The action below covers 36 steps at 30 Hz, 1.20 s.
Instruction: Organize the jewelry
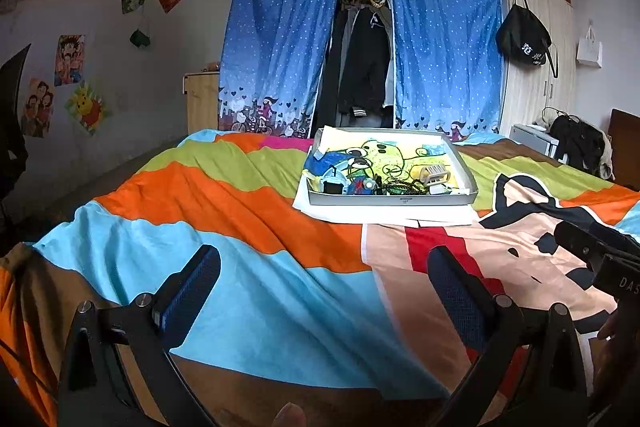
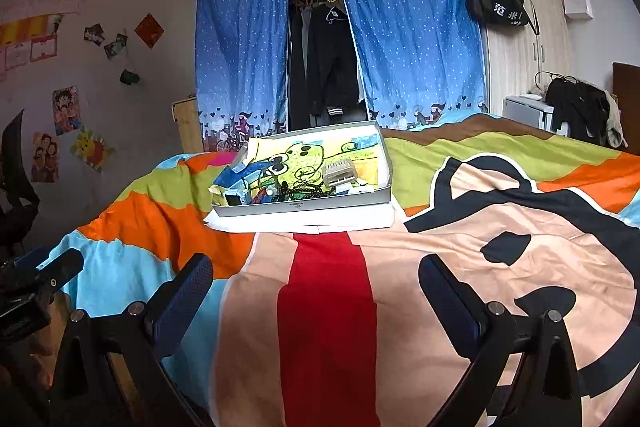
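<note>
A shallow grey box [image 1: 394,199] [image 2: 304,206] lined with a child's drawing sits on white paper in the middle of the bed. Along its near edge lies a tangle of dark beaded strings [image 1: 400,183] [image 2: 308,190], small blue items [image 1: 356,185] and a pale ridged case [image 1: 434,173] [image 2: 340,173]. My left gripper [image 1: 324,279] hovers open over the quilt, well short of the box. My right gripper [image 2: 316,287] is open too, with nothing between its fingers, near the bed's front. Each gripper shows at the edge of the other's view.
A colourful patchwork quilt [image 1: 240,195] [image 2: 500,247] covers the bed. Behind it stand a blue-curtained wardrobe [image 1: 280,47], a wooden cabinet [image 1: 202,103], and a white stand with dark clothes [image 2: 576,115] at the right. A black chair [image 2: 16,179] is at left.
</note>
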Motion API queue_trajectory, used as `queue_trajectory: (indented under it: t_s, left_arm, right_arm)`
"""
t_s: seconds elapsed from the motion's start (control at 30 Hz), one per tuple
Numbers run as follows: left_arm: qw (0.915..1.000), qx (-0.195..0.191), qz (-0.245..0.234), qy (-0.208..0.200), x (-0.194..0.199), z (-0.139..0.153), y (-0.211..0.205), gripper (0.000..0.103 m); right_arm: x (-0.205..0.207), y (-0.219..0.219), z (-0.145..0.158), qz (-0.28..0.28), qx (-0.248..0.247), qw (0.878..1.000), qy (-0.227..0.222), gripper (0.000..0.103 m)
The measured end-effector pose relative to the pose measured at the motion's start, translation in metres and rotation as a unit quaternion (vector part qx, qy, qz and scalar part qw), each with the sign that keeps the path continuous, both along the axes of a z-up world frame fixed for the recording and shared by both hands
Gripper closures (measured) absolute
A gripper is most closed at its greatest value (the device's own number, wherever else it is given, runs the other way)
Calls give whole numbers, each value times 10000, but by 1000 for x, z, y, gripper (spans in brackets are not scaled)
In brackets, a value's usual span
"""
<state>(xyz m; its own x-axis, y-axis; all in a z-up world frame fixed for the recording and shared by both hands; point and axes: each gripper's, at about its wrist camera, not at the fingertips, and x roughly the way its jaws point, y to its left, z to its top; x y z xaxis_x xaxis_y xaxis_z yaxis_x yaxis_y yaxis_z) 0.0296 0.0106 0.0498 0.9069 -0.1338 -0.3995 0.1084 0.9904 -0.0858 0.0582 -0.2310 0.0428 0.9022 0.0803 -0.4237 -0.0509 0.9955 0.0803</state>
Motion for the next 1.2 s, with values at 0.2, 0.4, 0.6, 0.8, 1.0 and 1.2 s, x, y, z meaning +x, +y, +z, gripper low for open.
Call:
queue_trajectory:
  t_s: [0.2,0.4,0.6,0.8,1.0,1.2]
  left_arm:
    - [10000,-40,60,4,1,0,4,1]
    - [10000,-30,78,-3,1,0,5,1]
    - [10000,-23,68,-9,1,-1,5,1]
    - [10000,-17,66,-13,1,-1,5,1]
    - [10000,-8,54,-26,1,-1,6,1]
    - [10000,-9,56,-24,1,-1,5,1]
  right_arm:
    - [1,1,-1,44,-4,10000,32,0]
    - [1,1,-1,53,4,10000,34,0]
    - [2,1,-3,68,-3,10000,51,0]
    - [2,1,-4,84,2,9999,69,0]
    - [2,2,-5,94,4,9999,81,0]
    - [2,2,-5,99,0,9999,90,0]
